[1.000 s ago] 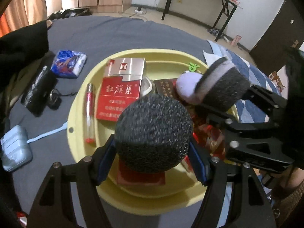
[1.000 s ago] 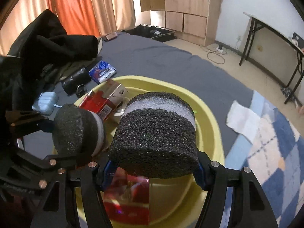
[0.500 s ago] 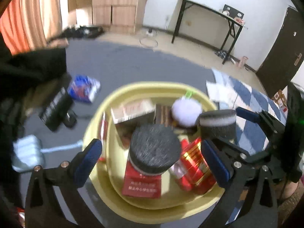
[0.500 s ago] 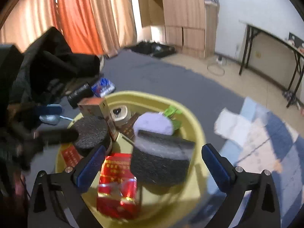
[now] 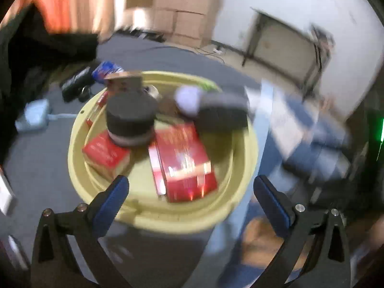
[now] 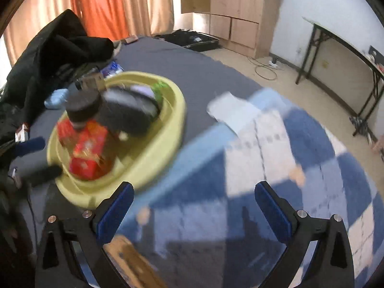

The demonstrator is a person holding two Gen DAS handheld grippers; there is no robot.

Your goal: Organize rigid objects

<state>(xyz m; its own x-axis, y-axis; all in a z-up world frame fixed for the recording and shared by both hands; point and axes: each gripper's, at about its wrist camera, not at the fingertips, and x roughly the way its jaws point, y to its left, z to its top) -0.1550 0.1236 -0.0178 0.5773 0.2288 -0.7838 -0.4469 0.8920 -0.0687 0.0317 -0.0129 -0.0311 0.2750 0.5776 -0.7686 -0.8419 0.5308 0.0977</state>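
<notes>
Grey bedspread (image 6: pixel 192 72), blurred room

Indoor light, moderate, warm glow through orange curtains (image 6: pixel 100 7) at upper left. Heavy motion blur in the left wrist view, partial in the right. Fisheye bending, dark vignetted corners.

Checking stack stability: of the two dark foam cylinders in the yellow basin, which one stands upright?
The left cylinder: it stands on end, flat round top up, on the smaller red box. The other cylinder lies tipped beside the lilac ball.
</notes>
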